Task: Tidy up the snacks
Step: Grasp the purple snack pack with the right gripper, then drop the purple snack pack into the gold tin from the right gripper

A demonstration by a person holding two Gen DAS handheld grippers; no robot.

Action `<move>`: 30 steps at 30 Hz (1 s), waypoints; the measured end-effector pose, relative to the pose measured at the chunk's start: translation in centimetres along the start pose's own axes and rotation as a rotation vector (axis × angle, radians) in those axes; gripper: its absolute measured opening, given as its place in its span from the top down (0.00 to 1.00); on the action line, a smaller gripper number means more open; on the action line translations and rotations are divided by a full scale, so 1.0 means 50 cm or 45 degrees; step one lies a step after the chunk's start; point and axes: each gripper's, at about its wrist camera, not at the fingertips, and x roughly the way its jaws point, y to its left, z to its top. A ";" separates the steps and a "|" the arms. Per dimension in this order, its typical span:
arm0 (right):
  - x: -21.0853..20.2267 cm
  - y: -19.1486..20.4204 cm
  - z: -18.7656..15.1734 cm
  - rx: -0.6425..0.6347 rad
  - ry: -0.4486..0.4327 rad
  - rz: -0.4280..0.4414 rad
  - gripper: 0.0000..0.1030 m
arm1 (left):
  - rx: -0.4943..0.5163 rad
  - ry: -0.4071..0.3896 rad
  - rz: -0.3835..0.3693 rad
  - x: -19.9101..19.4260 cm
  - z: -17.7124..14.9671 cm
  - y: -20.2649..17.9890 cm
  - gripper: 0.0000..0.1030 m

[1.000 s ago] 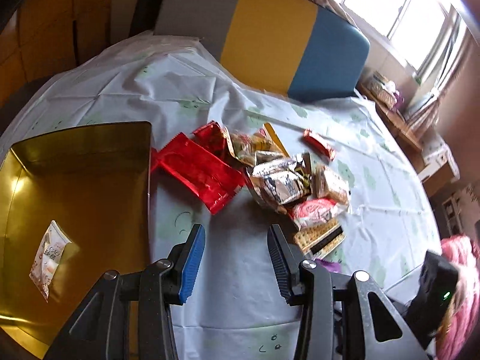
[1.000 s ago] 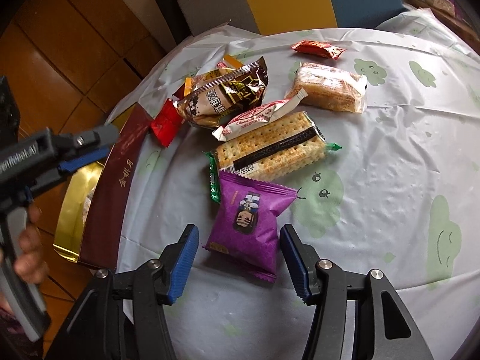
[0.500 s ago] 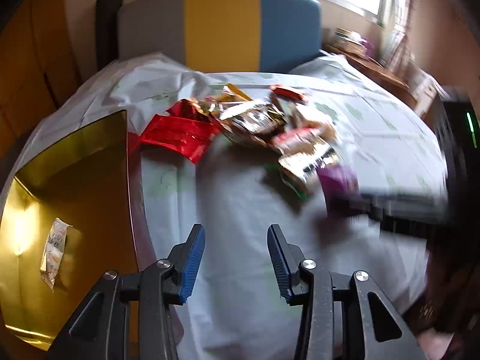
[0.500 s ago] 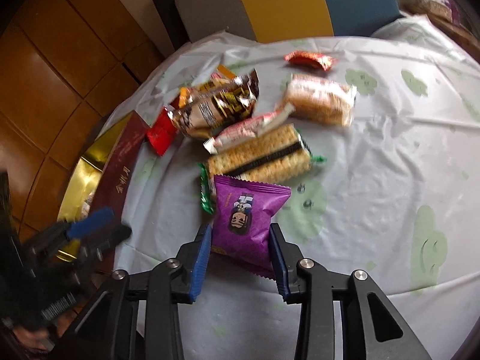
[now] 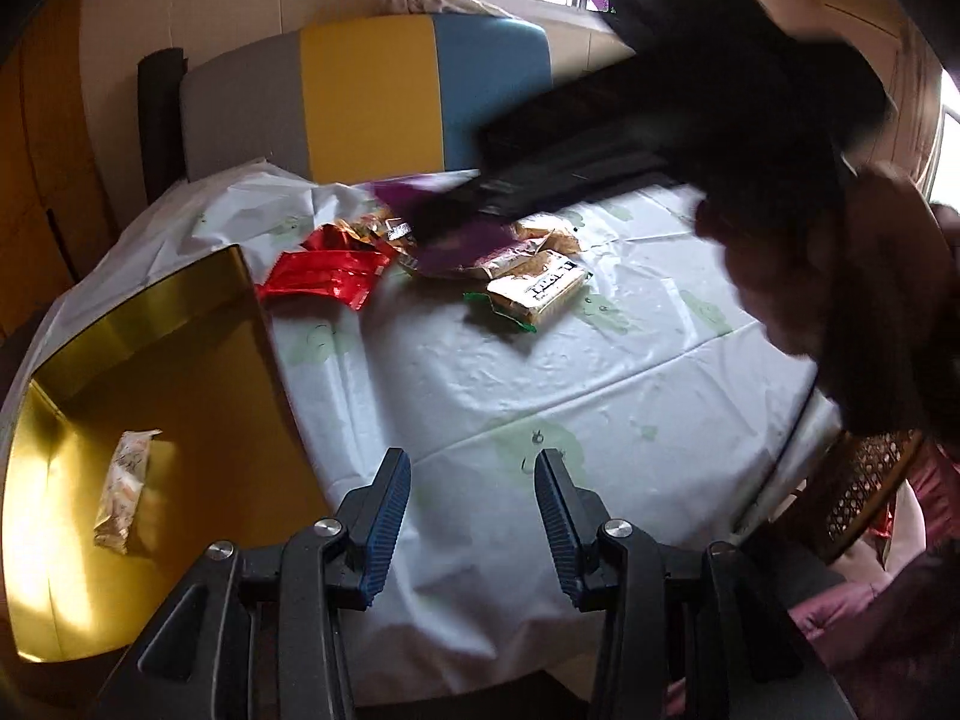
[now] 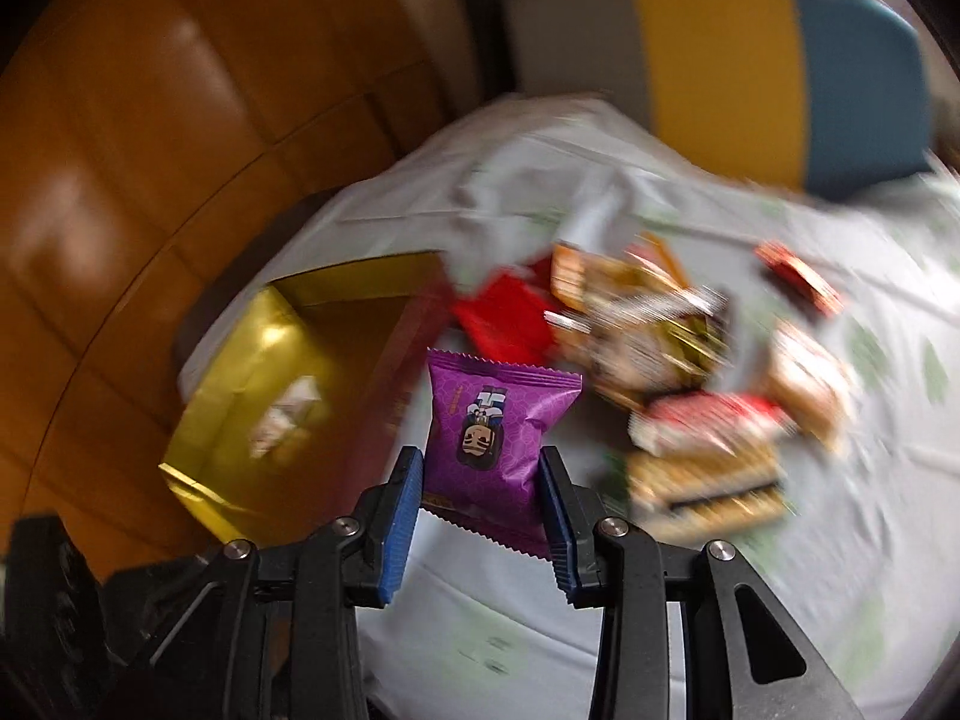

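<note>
**Purple packet lifted, gold box off to the left**

Now, from the left wrist view: the left gripper (image 5: 473, 513) stands spread apart with nothing between its blue pads, pointing down at bare tablecloth (image 5: 540, 372). The gold box (image 5: 180, 360) lies just left of it, its near wall almost beside the left finger, and holds one small pale snack packet (image 5: 123, 489). Beyond, the snack pile sits well apart from these fingers: a red foil packet (image 5: 327, 273) near the box's far corner and a cracker sandwich pack (image 5: 537, 294) further right. A dark, blurred shape crosses the upper right, most likely the other tool and the hand carrying it, with a smear of purple beneath it.

From the right wrist view: the right gripper (image 6: 480, 507) has just been closing and is clamped on the purple snack packet (image 6: 495, 423), which stands upright between the pads, long axis running away from the fingers, crimped lower edge hanging below them. It looks clear of the table, though blur makes that uncertain. The gold box (image 6: 240, 408) lies to the left and slightly beyond the packet; the remaining snacks lie to the right. Judged from this, the next move is a carry leftward over the box's dark red wall, and the right hand already has the packet for it.
</note>
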 end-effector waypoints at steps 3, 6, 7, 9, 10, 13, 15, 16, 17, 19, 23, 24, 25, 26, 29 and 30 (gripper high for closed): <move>0.044 0.079 0.035 -0.133 0.033 0.033 0.62 | -0.006 -0.014 0.017 -0.020 -0.019 0.014 0.58; 0.110 0.156 0.064 -0.248 0.081 0.045 0.62 | -0.028 -0.019 0.042 -0.036 -0.038 0.033 0.58; 0.130 0.175 0.070 -0.280 0.094 0.038 0.61 | -0.041 -0.015 0.051 -0.039 -0.043 0.039 0.58; 0.176 0.209 0.078 -0.341 0.116 0.010 0.57 | -0.077 -0.002 0.070 -0.044 -0.055 0.056 0.58; 0.197 0.222 0.081 -0.366 0.131 -0.001 0.56 | -0.095 0.003 0.076 -0.047 -0.061 0.063 0.58; 0.218 0.239 0.083 -0.420 0.126 -0.049 0.55 | -0.143 0.019 0.099 -0.056 -0.080 0.085 0.59; 0.212 0.251 0.082 -0.459 0.093 -0.068 0.49 | -0.183 0.020 0.097 -0.061 -0.089 0.100 0.59; 0.203 0.256 0.080 -0.484 0.065 -0.097 0.47 | -0.204 0.022 0.091 -0.064 -0.092 0.105 0.59; 0.196 0.259 0.078 -0.501 0.047 -0.115 0.46 | -0.223 0.023 0.087 -0.065 -0.095 0.111 0.59; 0.178 0.270 0.072 -0.540 -0.005 -0.154 0.47 | -0.241 0.022 0.083 -0.067 -0.095 0.116 0.59; 0.149 0.293 0.066 -0.592 -0.077 -0.202 0.46 | -0.245 0.026 0.088 -0.064 -0.092 0.115 0.59; 0.142 0.297 0.065 -0.601 -0.094 -0.210 0.46 | -0.242 0.027 0.089 -0.063 -0.091 0.113 0.59; 0.135 0.300 0.065 -0.605 -0.108 -0.209 0.46 | -0.241 0.029 0.091 -0.064 -0.090 0.112 0.59; 0.130 0.302 0.065 -0.605 -0.120 -0.205 0.46 | -0.241 0.030 0.093 -0.068 -0.091 0.111 0.59; 0.117 0.308 0.064 -0.612 -0.152 -0.214 0.46 | -0.248 0.033 0.103 -0.067 -0.089 0.108 0.59; 0.110 0.312 0.062 -0.617 -0.163 -0.218 0.46 | -0.248 0.031 0.104 -0.069 -0.090 0.107 0.59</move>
